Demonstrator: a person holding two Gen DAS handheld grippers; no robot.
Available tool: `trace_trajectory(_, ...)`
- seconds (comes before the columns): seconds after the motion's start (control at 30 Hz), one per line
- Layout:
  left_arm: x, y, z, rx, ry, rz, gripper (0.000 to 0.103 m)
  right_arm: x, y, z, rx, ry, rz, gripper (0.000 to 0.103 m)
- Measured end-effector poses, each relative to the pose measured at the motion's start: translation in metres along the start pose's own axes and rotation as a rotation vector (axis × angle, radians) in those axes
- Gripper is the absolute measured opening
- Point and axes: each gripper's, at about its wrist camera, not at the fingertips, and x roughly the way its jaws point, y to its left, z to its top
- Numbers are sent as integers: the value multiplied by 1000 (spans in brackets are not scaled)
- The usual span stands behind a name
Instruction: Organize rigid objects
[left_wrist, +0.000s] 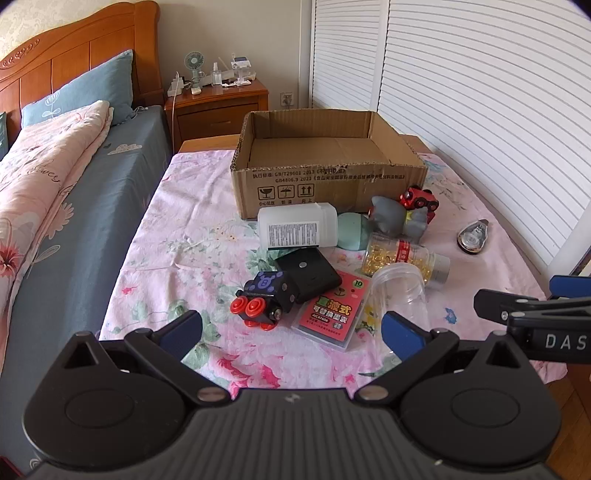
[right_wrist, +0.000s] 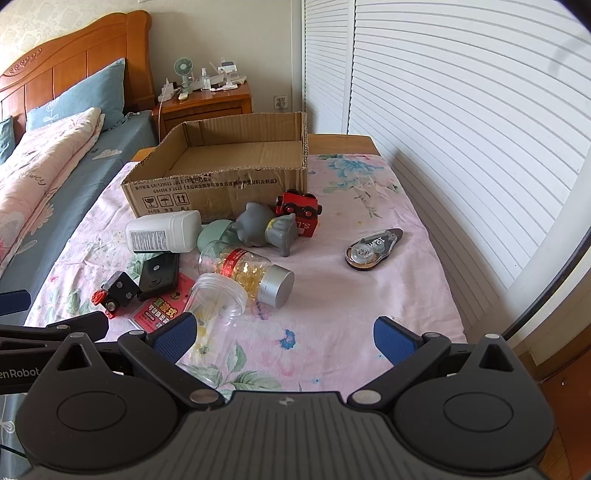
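An open cardboard box (left_wrist: 325, 184) (right_wrist: 221, 188) stands at the back of a floral-clothed table. In front lie a white bottle (left_wrist: 297, 227) (right_wrist: 162, 232), a black case (left_wrist: 308, 275) (right_wrist: 159, 276), a black toy with red wheels (left_wrist: 264, 299) (right_wrist: 116, 293), a red card pack (left_wrist: 330, 310), a clear cup (left_wrist: 400, 295) (right_wrist: 216, 302), a capsule bottle (left_wrist: 406, 258) (right_wrist: 247, 271), a grey figure (left_wrist: 395, 218) (right_wrist: 266, 227), a red toy car (left_wrist: 419, 199) (right_wrist: 299, 210) and a correction tape (left_wrist: 472, 236) (right_wrist: 373, 249). My left gripper (left_wrist: 291, 328) and right gripper (right_wrist: 284, 332) are open, empty, at the near edge.
A bed (left_wrist: 55, 184) with a pink quilt runs along the left. A wooden nightstand (left_wrist: 218, 103) with a small fan stands behind. White louvred doors (left_wrist: 480, 110) line the right side. The right gripper's fingers (left_wrist: 532, 310) show at the right edge of the left wrist view.
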Motion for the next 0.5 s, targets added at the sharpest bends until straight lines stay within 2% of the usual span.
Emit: trace_trajectory(0.5, 0, 2, -2, -2, -5, -4, 102, -1, 0, 2, -4, -5, -4, 103)
